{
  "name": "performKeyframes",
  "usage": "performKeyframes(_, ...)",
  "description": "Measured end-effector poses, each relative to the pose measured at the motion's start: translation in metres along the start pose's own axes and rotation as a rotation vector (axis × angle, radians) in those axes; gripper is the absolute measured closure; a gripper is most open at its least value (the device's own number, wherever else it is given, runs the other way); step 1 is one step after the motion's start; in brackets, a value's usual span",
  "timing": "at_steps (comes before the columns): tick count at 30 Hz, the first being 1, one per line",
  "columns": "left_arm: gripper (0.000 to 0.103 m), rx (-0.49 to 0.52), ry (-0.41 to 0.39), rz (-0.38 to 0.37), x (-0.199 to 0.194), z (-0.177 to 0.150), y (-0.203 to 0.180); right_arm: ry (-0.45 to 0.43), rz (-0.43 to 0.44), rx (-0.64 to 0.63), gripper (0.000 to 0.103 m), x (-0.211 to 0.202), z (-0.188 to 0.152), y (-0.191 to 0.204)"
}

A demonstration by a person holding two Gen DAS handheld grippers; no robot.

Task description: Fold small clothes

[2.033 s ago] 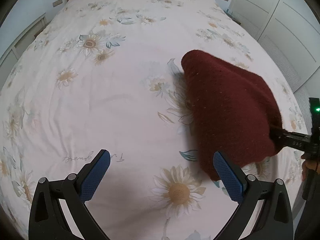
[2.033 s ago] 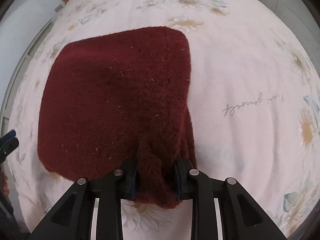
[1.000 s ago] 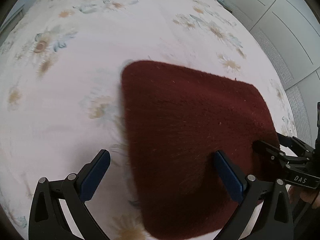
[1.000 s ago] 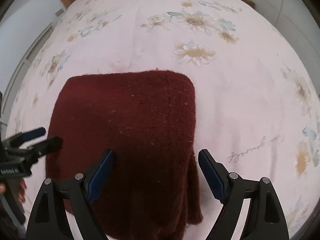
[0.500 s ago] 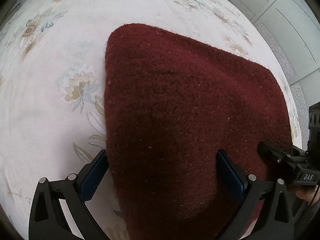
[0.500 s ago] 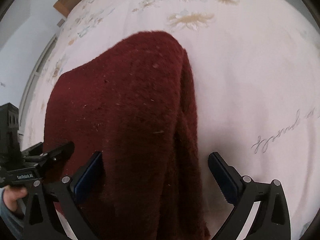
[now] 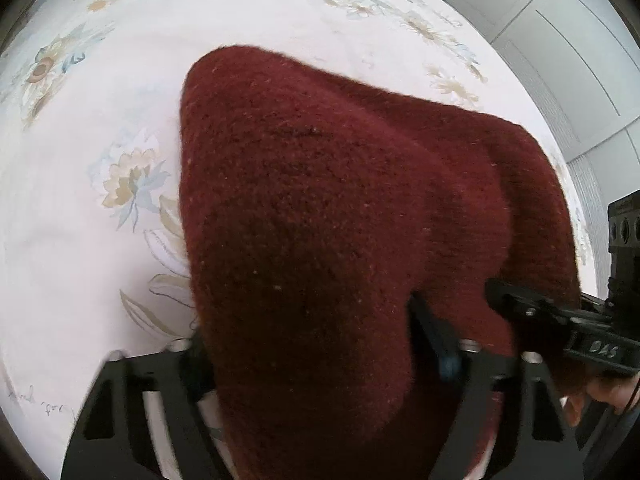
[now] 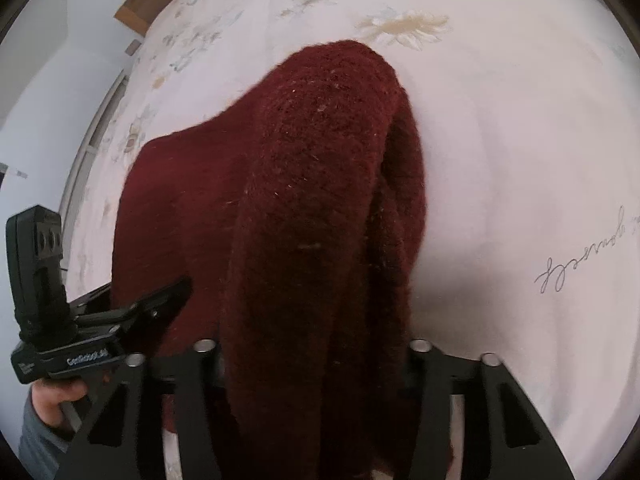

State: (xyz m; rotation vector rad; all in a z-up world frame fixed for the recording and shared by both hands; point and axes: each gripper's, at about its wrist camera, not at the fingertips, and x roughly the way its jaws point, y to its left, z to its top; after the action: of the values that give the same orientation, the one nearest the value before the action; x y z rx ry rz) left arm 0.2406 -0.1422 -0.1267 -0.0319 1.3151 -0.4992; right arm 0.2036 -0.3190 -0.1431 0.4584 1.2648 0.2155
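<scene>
Right now you have the dark red knitted garment [image 7: 320,208] bunched up off the bed [image 7: 100,240], its near edge running down between the fingers of both tools. Your left gripper [image 7: 316,344] appears clamped on the near left part of the knit; the fabric covers the pads, so read that as likely rather than certain. Your right gripper [image 8: 312,352] looks closed the same way on the near right part, with the wool hanging in thick vertical folds in front of its camera. From the left wrist view the right tool sits just beside the left one, both along the same near edge. Holding two points on one edge makes sense for a fold: you can carry that edge forward as a straight line over the rest of the garment, which is humped on the floral cover. Watch the doubled layers on the right side; they could fold unevenly once you lay the edge down.
</scene>
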Motion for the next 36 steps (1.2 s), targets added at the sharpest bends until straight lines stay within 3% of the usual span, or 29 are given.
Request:
performKeyframes(4,0.054,0.038,0.007,0.021,-0.02,0.005,-0.009,-0.031,-0.076,-0.047,0.064,-0.021,0.004,0.027)
performKeyframes(8,0.055,0.072,-0.039,-0.018,-0.063,0.006,-0.002,-0.083,-0.053,-0.081,0.065,-0.049,0.006,0.054)
performKeyframes(12,0.055,0.077,-0.094,-0.016,-0.113,0.007,0.027,-0.122,-0.036,-0.157,0.065,-0.064,0.009,0.105)
performKeyframes(17,0.055,0.052,-0.136,0.042,-0.15,-0.01,0.073,-0.11,-0.017,-0.229,0.064,-0.04,0.013,0.169)
performKeyframes(21,0.055,-0.002,-0.119,0.069,-0.142,-0.033,0.111,-0.05,-0.033,-0.256,0.064,0.003,0.0,0.188)
performKeyframes(26,0.051,-0.05,-0.064,0.067,-0.097,-0.064,0.138,0.016,-0.087,-0.238,0.061,0.054,-0.015,0.176)
performKeyframes(31,0.031,-0.063,-0.1,0.065,-0.092,-0.074,0.144,-0.002,-0.07,-0.199,0.049,0.056,-0.012,0.161)
performKeyframes(36,0.022,-0.104,-0.08,0.082,-0.098,-0.078,0.16,-0.022,-0.113,-0.219,0.028,0.05,-0.01,0.17)
